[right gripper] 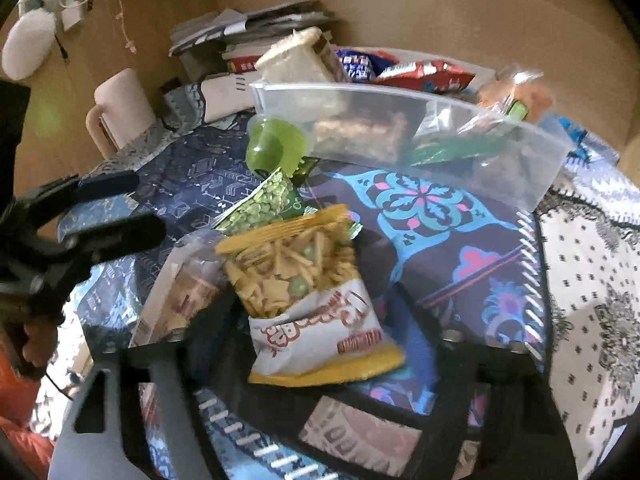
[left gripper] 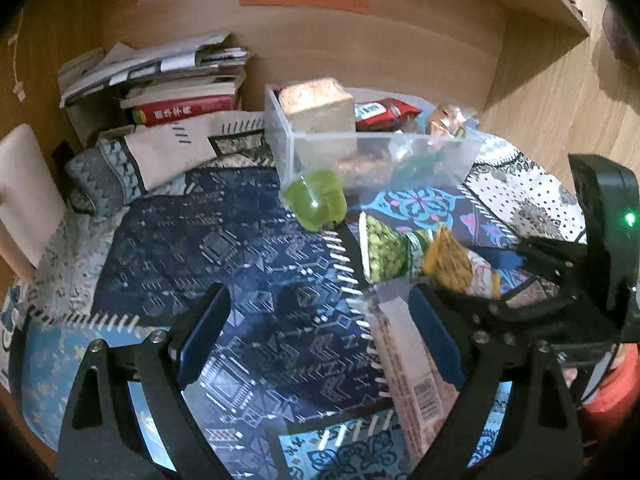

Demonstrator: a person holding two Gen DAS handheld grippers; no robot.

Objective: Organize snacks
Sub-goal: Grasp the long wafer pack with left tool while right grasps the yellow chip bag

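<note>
A clear plastic bin (left gripper: 376,152) (right gripper: 460,136) holds several snacks, among them a tan block (left gripper: 320,104) and a red packet (left gripper: 384,114). A green jelly cup (left gripper: 318,198) (right gripper: 276,148) lies against its front. A green pea packet (left gripper: 384,252) (right gripper: 268,200) lies on the patterned cloth. My right gripper (right gripper: 312,336) is shut on a yellow-edged snack mix packet (right gripper: 308,292) (left gripper: 448,264), held above the cloth. My left gripper (left gripper: 316,328) is open and empty, beside a long beige wrapped bar (left gripper: 408,372) (right gripper: 180,300).
A stack of books and papers (left gripper: 168,80) stands at the back left against the wooden wall. A pale mug (right gripper: 120,108) stands at the left. The patterned cloth (left gripper: 240,248) covers the desk. A wooden side panel (left gripper: 552,92) rises at the right.
</note>
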